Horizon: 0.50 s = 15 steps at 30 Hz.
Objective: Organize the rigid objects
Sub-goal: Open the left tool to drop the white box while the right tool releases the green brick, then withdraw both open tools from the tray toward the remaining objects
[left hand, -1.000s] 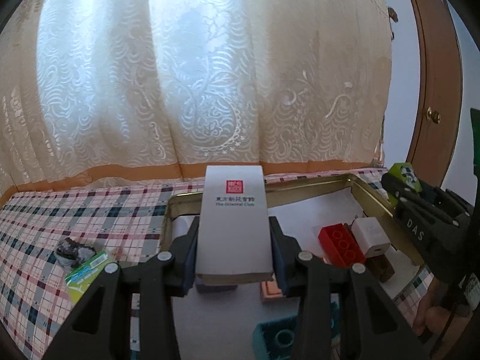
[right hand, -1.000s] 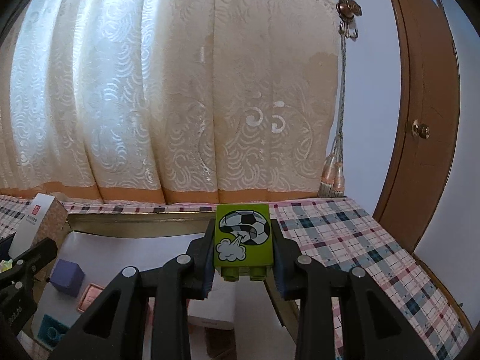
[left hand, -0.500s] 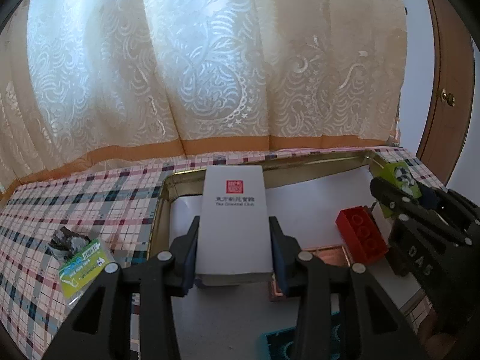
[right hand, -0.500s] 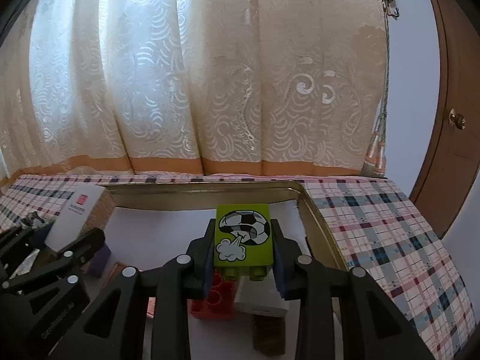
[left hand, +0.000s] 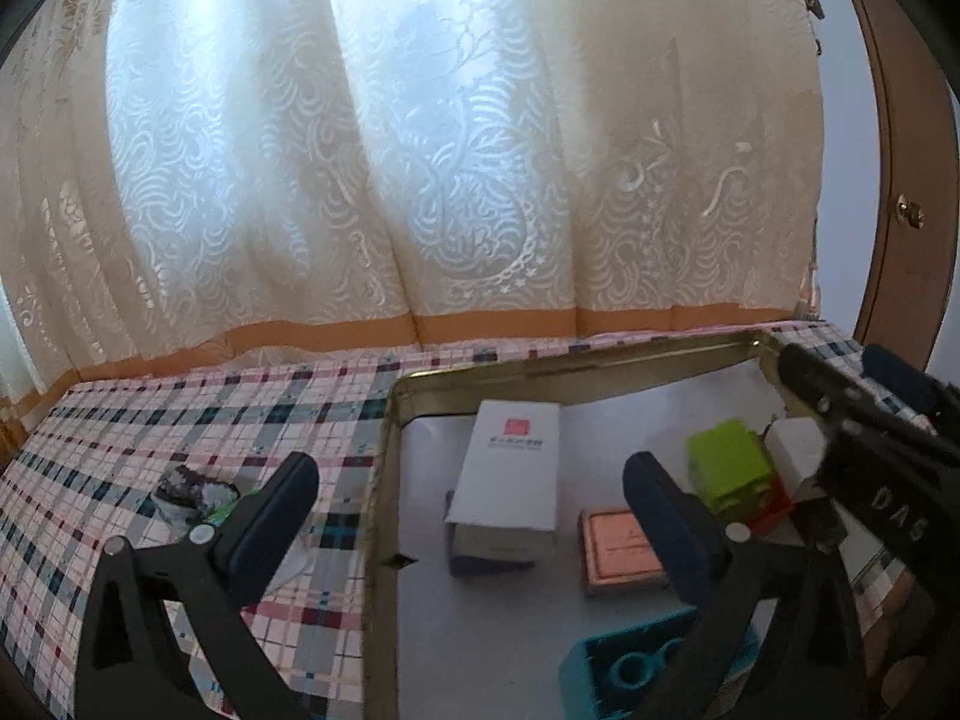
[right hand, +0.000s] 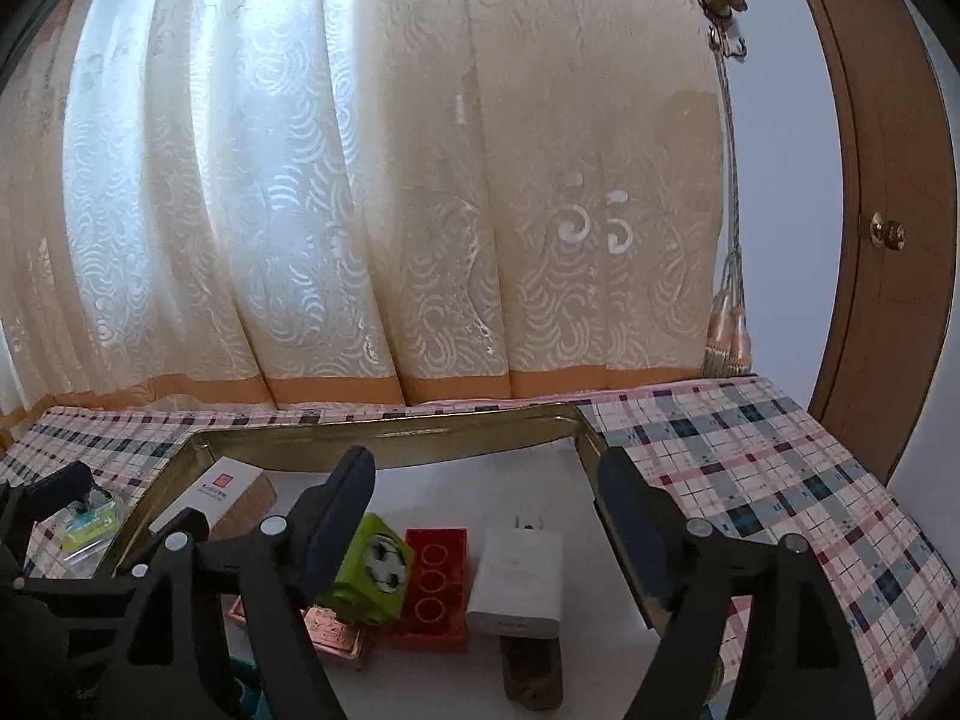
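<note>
Left wrist view: the left gripper point(left hand: 468, 486) has its fingers spread wide with nothing between them. The white box point(left hand: 507, 468) lies in the tray point(left hand: 384, 468) near its far left corner, resting on a purple cube point(left hand: 480, 561). A green block point(left hand: 729, 465) sits on the red brick point(left hand: 771, 510), beside a copper tile point(left hand: 621, 549) and a teal brick point(left hand: 630, 666).

Right wrist view: the right gripper point(right hand: 486, 516) is also wide apart and empty. The green block point(right hand: 375, 570) leans on the red brick point(right hand: 429, 579), just beside a white charger point(right hand: 519, 573).

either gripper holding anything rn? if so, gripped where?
Nothing held. Left hand-held gripper and right hand-held gripper are both open; the white box and green block sit free in the tray.
</note>
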Tool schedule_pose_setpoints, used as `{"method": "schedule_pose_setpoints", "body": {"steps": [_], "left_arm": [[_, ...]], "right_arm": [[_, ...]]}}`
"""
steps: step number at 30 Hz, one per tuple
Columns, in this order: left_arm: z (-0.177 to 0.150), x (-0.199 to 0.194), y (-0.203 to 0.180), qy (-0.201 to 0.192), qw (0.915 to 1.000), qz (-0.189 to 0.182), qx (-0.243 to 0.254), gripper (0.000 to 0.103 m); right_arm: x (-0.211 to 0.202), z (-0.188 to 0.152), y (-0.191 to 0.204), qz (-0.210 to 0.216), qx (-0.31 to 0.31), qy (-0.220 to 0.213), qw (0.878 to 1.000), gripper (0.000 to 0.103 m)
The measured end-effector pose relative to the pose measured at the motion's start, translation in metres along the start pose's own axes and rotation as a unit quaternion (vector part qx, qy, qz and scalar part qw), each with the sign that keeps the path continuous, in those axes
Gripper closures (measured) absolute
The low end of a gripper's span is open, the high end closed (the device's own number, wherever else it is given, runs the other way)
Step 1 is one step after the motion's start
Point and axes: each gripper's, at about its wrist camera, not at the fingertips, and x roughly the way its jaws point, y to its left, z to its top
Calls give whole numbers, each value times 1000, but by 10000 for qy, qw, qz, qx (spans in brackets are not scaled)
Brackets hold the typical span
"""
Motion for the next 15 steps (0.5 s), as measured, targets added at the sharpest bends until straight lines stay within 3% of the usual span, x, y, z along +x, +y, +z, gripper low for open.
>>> {"method": "schedule_pose_setpoints", "body": {"steps": [7,11,15], "left_arm": [[-3,-11,17,-186,9995,51,-234,0],[-6,-19,34,-319,9985,261,-350,0],[-10,-25,54,-436,9964,552,-476,0]], "right_arm": [[-28,1,7,-95,-110,-741,9971,24],[-50,4,-3,-679,24,-1362,9883,21],[-54,4,-20,-972,420,-1429,9841,16]]}}
